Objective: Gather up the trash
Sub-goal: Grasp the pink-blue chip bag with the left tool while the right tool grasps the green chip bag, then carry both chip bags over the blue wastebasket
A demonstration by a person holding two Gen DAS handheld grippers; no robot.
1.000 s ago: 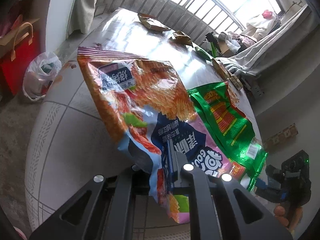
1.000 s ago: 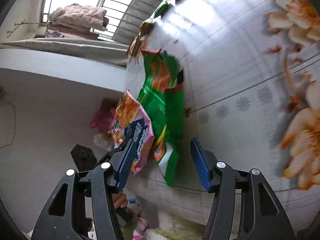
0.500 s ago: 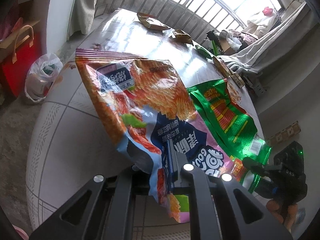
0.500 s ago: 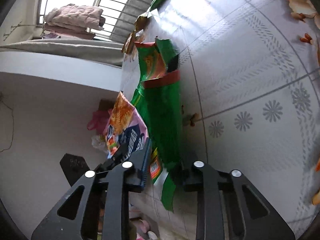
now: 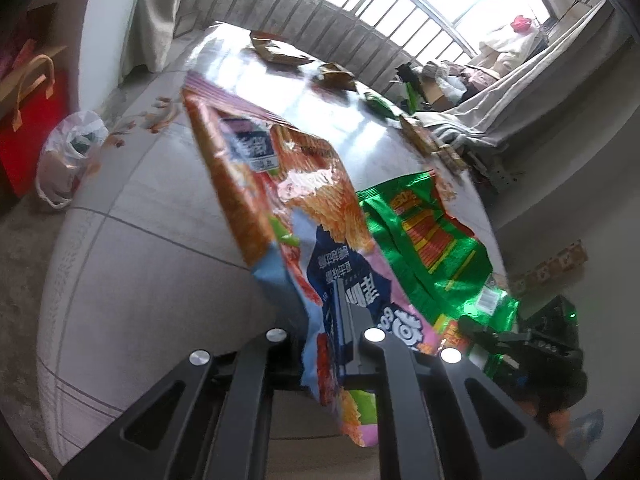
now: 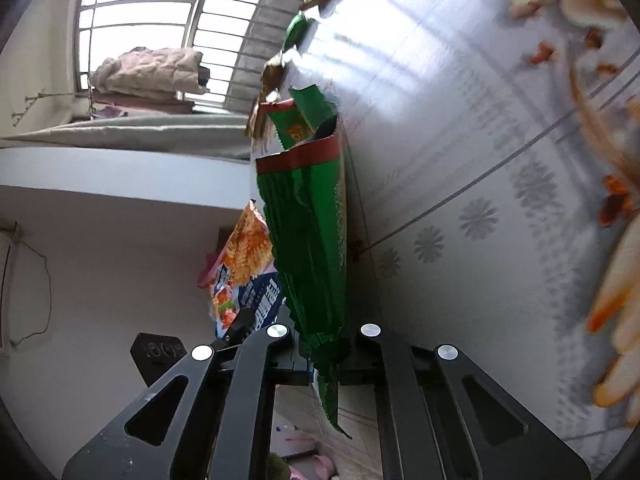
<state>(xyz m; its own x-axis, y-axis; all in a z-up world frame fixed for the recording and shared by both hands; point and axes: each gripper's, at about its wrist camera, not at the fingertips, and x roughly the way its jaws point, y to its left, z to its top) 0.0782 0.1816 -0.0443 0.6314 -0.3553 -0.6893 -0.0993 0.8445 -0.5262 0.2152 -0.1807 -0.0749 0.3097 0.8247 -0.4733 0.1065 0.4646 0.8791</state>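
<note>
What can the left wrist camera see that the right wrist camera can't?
Only the left wrist view shows the white plastic bag and the red paper bag on the floor, beside the table.

Only the right wrist view shows the orange flower print on the tablecloth and the folded blankets by the window.

Both show the orange chip bag pinched in the left gripper, the green snack bag pinched in the right gripper, the table, and more wrappers at its far end.

Bright daylight from the window (image 5: 460,4) glares off the table (image 5: 132,280); fisheye edges blur.
</note>
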